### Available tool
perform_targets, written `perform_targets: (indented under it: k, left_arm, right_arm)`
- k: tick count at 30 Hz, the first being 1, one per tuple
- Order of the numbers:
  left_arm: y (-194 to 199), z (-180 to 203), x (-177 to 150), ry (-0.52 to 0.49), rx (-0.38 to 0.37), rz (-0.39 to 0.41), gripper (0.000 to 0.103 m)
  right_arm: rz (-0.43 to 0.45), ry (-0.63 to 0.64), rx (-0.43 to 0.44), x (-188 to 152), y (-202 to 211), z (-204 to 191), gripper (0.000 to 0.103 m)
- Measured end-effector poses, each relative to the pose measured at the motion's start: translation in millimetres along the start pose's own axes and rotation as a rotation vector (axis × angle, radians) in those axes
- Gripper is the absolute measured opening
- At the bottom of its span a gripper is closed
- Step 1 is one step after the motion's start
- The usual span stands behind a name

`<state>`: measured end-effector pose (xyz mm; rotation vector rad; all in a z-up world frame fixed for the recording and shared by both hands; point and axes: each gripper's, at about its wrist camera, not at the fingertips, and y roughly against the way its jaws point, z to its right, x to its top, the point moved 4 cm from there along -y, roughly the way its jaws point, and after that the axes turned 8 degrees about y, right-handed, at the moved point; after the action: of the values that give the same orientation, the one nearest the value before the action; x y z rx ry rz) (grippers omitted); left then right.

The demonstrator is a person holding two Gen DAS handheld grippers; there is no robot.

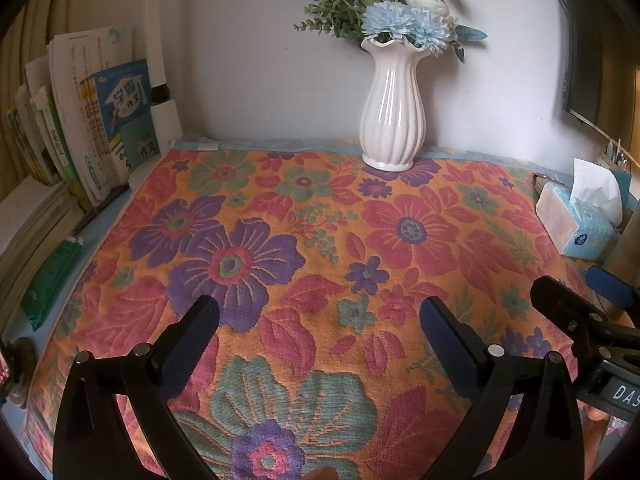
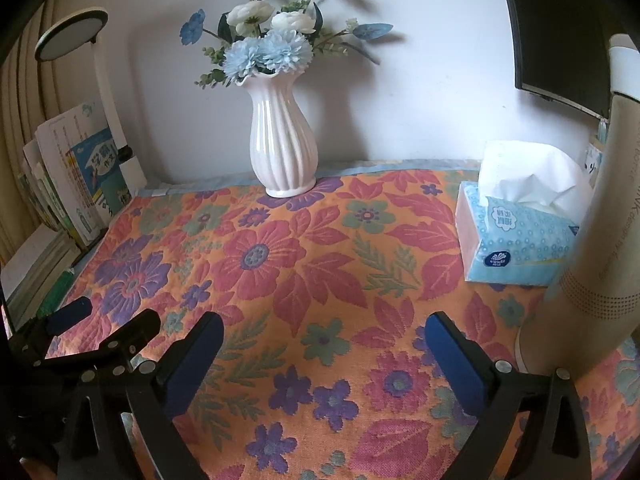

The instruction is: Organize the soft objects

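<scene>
A floral cloth is seen spread flat over the worktop, beneath and ahead of both tongs. A white vase of blue and white flowers is stood on the cloth's far edge, well beyond the tongs. Books are leaned far to the left of the left tongs. A tissue box is placed ahead and right of the right tongs, beside a pale cylinder. Both tongs are spread wide, nothing is pinched, and they are held side by side above the cloth's near part.
</scene>
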<state>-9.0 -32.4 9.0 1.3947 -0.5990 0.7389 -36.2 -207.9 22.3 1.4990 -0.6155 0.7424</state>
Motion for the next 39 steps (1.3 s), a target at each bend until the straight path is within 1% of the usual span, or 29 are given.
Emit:
perform_targets:
  k: [39]
  left_arm:
    - [-4.1,2.2,-2.9,-0.013,-0.013,-0.017,0.100]
  right_arm:
    - [-0.011,0.011,-0.002,-1.4,-2.6,-1.7,0.101]
